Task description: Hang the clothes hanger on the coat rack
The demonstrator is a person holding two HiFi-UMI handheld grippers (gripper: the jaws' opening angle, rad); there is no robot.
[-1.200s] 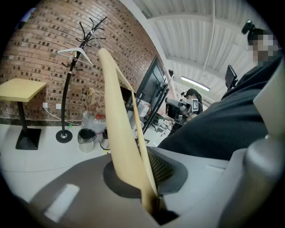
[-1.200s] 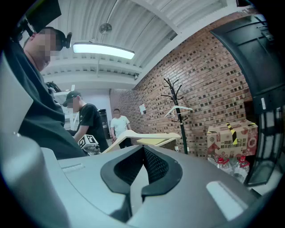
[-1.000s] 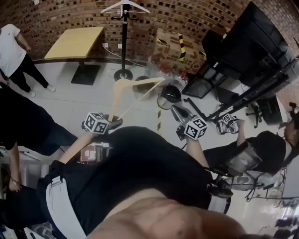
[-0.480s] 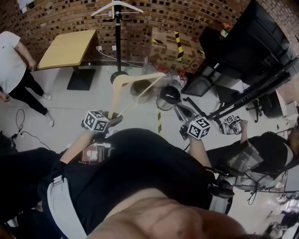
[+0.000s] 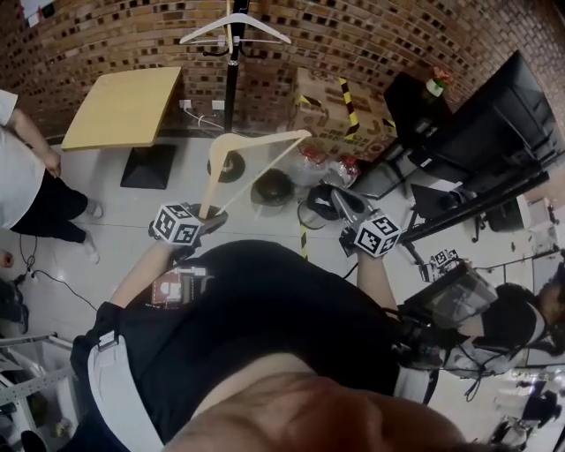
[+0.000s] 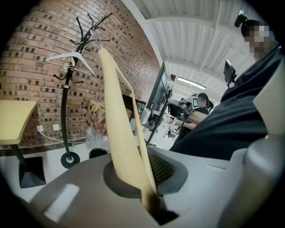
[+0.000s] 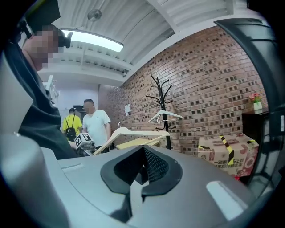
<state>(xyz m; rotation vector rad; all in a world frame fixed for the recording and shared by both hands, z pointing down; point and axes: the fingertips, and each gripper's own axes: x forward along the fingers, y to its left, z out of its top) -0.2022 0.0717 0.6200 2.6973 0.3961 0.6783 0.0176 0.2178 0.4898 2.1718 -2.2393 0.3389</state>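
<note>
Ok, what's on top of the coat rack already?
A white hanger hangs near the top of the coat rack. Which peg carries it cannot be made out.

Brick wall, pale floor, yellow table.

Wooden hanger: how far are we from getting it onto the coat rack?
Done: the wooden hanger is picked up, one arm clamped in the left gripper. In hand: it is held up facing the coat rack, well short of it. Left: close the gap, hook it on a peg near the white hanger, release. The right gripper is shut and empty.
</note>
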